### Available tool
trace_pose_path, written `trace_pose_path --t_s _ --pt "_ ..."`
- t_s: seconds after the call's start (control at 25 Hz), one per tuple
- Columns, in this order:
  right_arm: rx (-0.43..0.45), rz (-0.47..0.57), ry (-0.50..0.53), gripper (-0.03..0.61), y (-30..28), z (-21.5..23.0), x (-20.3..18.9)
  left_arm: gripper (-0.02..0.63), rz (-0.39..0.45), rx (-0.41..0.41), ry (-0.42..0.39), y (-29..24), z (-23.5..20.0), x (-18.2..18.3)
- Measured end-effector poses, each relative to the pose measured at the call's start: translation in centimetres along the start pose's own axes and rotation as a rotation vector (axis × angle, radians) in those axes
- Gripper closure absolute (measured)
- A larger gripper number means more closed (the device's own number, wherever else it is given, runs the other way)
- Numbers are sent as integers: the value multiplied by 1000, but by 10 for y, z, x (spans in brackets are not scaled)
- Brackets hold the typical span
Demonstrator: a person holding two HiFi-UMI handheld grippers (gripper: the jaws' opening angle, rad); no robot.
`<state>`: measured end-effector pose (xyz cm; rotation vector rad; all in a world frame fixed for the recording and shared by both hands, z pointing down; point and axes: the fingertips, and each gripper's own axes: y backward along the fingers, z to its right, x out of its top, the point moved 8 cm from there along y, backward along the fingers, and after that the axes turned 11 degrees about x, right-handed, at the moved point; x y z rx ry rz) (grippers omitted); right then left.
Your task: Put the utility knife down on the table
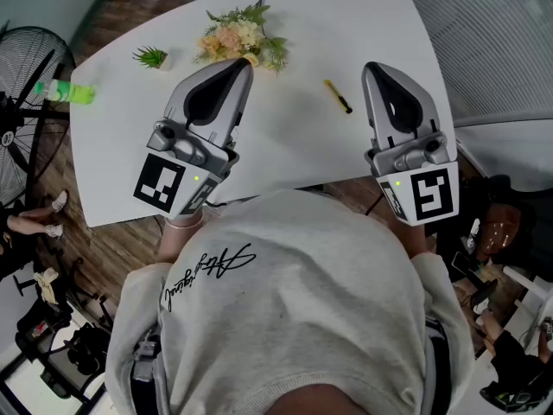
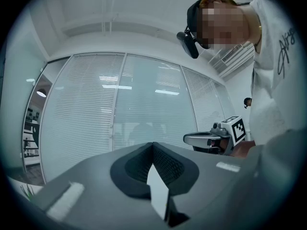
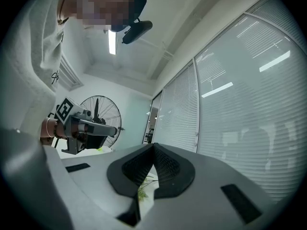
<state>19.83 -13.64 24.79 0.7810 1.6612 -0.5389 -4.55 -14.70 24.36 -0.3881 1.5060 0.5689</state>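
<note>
Above the white bench's (image 1: 294, 150) near edge, the left grey tool (image 1: 243, 62) and right grey tool (image 1: 372, 67) hover with jaws closed, empty. The slim yellow-and-black utility knife (image 1: 338, 96) lies on open bench between them, nearer the right. A pale artificial flower bunch (image 1: 238, 40) lies farther back.

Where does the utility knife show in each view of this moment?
Head view: the utility knife lies on the white table, right of centre.
Left gripper view: not in it.
Right gripper view: not in it.
Shared landmark: slatted blinds, top right in the head view, background in both gripper views.
</note>
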Motion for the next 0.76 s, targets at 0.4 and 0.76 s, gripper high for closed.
trace_pose_path --t_s 0.4,0.76 --pt "-11 -9 -19 575 1 1 -4 616 -5 -6 -2 -2 2 -1" --pt "0 -9 -13 575 2 0 -1 615 2 -10 -6 -1 6 2"
